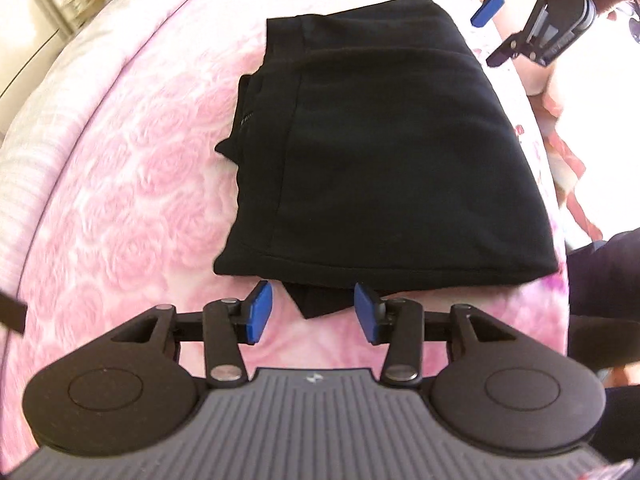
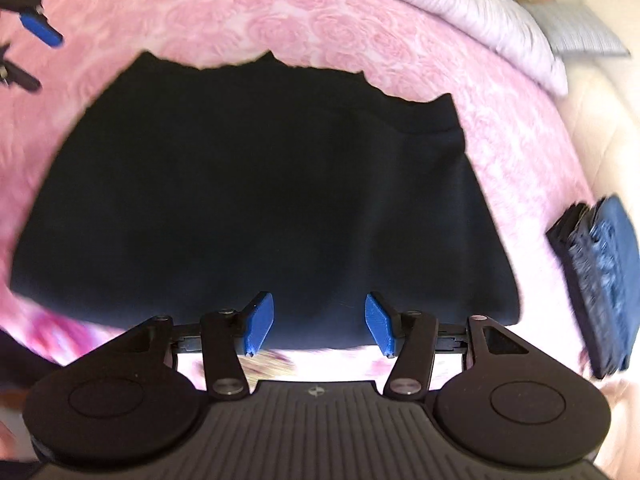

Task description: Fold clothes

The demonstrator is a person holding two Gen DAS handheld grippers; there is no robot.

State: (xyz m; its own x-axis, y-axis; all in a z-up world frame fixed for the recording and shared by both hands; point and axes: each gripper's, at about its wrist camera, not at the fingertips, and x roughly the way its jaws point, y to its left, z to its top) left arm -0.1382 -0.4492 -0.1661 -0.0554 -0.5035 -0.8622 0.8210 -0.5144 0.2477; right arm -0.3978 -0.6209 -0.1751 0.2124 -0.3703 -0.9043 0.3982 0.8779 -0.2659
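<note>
The left tongs stand wide open with nothing between the blue pads, poised just short of the near edge of the garment; a small dark flap of cloth pokes out from under that edge, right between the pads. The right tongs are open just as wide and empty too, their pads hanging over the garment's near hem. The garment is black, folded into a thick flat block, lying on the bed with its pink rose-patterned cover. Beyond it, near the bed's edge, sits a pile of folded dark clothes. A pale pillow lies further back.
</note>
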